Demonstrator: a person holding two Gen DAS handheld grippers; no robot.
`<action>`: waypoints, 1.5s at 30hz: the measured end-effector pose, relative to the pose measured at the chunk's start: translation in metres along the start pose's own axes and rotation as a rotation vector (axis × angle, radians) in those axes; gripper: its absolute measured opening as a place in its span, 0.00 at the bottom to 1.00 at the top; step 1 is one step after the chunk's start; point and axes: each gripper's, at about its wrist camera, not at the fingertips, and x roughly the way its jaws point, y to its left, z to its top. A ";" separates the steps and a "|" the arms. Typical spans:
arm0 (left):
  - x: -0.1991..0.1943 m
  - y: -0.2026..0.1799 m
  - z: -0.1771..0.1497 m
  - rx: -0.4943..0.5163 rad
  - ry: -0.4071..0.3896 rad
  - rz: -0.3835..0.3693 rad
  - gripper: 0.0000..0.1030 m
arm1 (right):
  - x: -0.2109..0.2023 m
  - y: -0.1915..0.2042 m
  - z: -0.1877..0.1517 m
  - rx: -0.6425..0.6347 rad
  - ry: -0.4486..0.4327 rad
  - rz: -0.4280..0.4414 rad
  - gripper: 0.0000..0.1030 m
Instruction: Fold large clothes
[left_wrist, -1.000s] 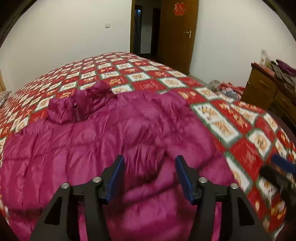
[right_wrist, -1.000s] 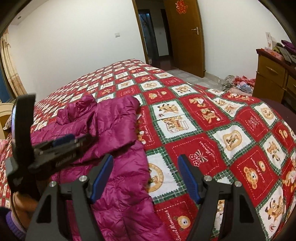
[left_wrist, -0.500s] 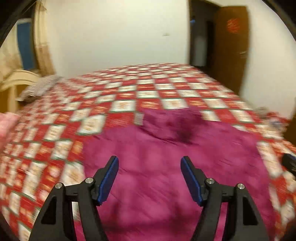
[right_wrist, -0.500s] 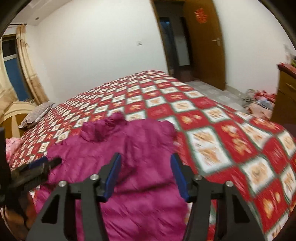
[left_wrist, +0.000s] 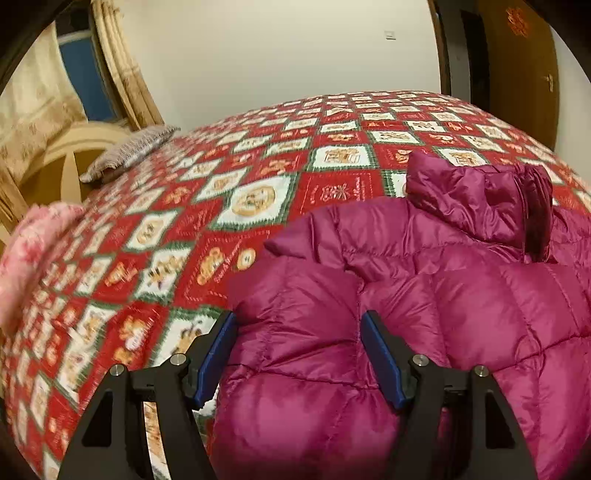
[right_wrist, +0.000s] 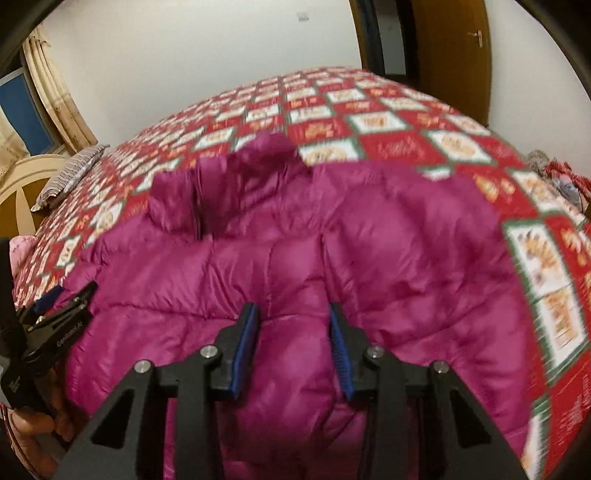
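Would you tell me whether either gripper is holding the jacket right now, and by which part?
Nothing is held: the left gripper and right gripper are both open over the magenta puffer jacket.

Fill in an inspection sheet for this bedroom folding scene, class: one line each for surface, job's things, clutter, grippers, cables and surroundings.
Surface: bed with a red, white and green patchwork quilt.
Job's things: magenta puffer jacket spread on the quilt, its hood bunched at the far end.
Clutter: striped pillow and pink fabric at the bed's left side; heap of clothes on the floor.
Grippers: left gripper open above the jacket's left edge; right gripper open over the jacket's middle.
Cables: nothing seen.
Surroundings: white wall, curtain, wooden door.
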 end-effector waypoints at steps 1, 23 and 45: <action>0.002 0.002 -0.001 -0.013 0.003 -0.005 0.70 | 0.000 0.001 -0.003 -0.010 -0.010 -0.008 0.42; 0.008 0.000 -0.007 -0.008 -0.003 0.011 0.71 | -0.013 0.010 -0.012 -0.112 -0.015 -0.116 0.42; 0.002 -0.003 -0.009 -0.016 -0.023 0.053 0.75 | -0.014 0.017 0.098 0.013 -0.011 -0.057 0.51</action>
